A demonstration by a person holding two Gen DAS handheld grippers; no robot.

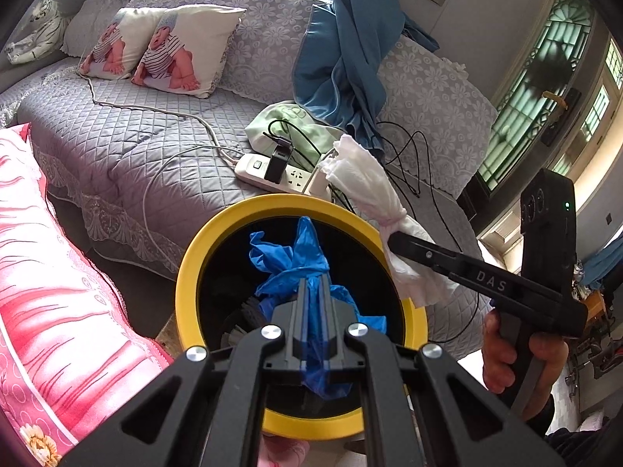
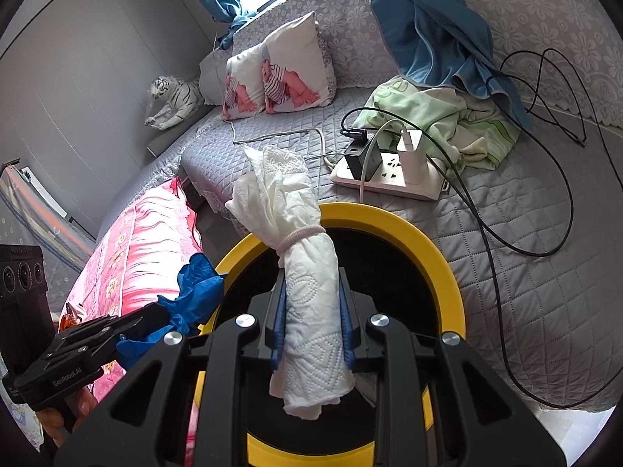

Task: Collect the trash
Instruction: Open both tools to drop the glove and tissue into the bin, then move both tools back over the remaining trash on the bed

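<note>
A round bin with a yellow rim (image 1: 218, 233) and black inside stands just below both grippers, beside the sofa; it also shows in the right wrist view (image 2: 436, 249). My left gripper (image 1: 313, 284) is shut on a crumpled blue glove (image 1: 290, 260) and holds it over the bin's opening; the glove also shows in the right wrist view (image 2: 196, 288). My right gripper (image 2: 311, 272) is shut on a rolled white paper towel tied with a band (image 2: 307, 311), held over the bin's rim. In the left wrist view the towel (image 1: 366, 183) sticks up at the bin's right edge.
A grey quilted sofa (image 1: 155, 140) carries a white power strip with chargers (image 2: 389, 175), black cables (image 2: 545, 179), a green cloth (image 2: 447, 116), blue fabric (image 1: 342, 58) and baby-print cushions (image 1: 171, 50). A pink cushion (image 1: 50, 253) lies left of the bin.
</note>
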